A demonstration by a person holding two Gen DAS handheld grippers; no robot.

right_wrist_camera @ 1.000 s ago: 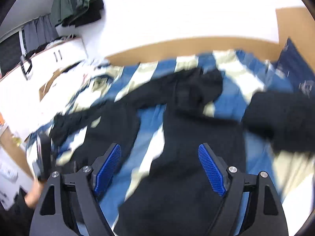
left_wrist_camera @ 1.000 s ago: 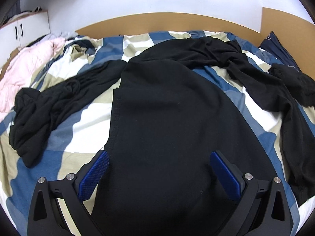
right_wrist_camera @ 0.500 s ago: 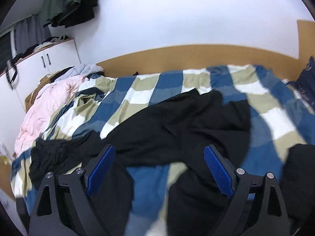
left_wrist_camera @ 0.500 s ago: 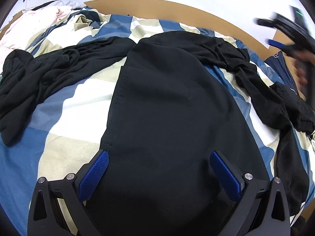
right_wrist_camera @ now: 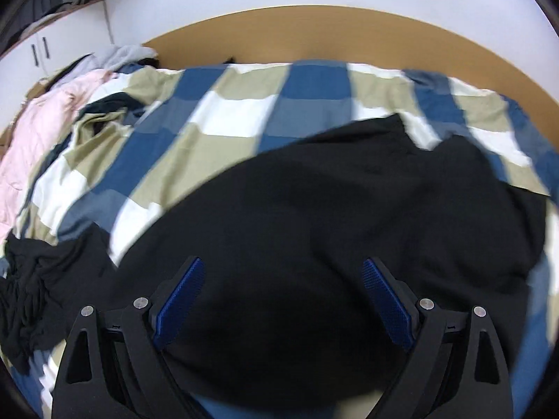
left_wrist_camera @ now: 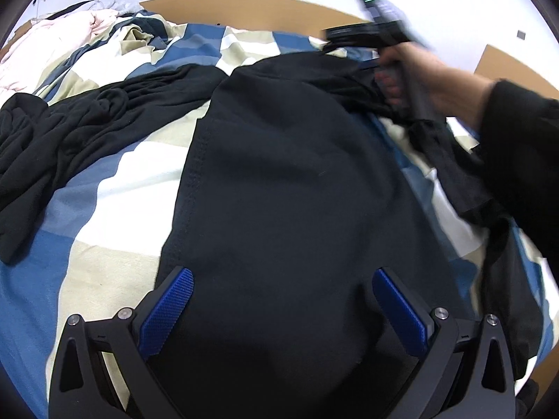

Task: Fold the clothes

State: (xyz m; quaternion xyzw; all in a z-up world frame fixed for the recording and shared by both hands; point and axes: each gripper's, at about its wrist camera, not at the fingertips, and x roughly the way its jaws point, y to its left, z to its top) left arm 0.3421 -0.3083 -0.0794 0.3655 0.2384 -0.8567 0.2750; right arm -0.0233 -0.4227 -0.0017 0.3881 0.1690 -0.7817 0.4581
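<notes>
Black garment (left_wrist_camera: 297, 181) lies flat beneath both grippers' spread jaws, ungripped.

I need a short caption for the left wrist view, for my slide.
Open left claw over a black garment on a checked bedspread, right claw reaching across.

Bright, even indoor light, soft shadows only. Strong fisheye bending, dark vignette at corners. Sharp in left view save a motion-smeared right hand (left_wrist_camera: 415, 70). Smeared throughout right view, worst across quilt (right_wrist_camera: 223, 111). Black garment (left_wrist_camera: 297, 209) nearly featureless, folds lost in darkness.
</notes>
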